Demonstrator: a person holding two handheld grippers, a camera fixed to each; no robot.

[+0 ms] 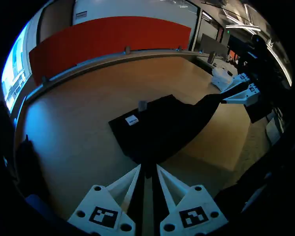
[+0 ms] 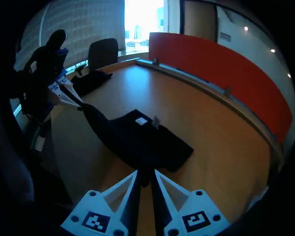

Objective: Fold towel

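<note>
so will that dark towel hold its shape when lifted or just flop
Likely floppy: the towel sags in a curve between the left tongs and the right tongs, while its far part drapes flat on the table. Probably light too: two pinched corners alone seem to carry the raised edge.

Left gripper view: set low at one corner of the dark towel (image 1: 163, 122), close upon it, facing across the towel toward the red partition (image 1: 108, 35). Right gripper view: at another corner of the towel, equally near, facing across it toward the window (image 2: 143, 23). Shared field — the towel, the table top (image 1: 88, 118) around it, the partition beyond.
</note>
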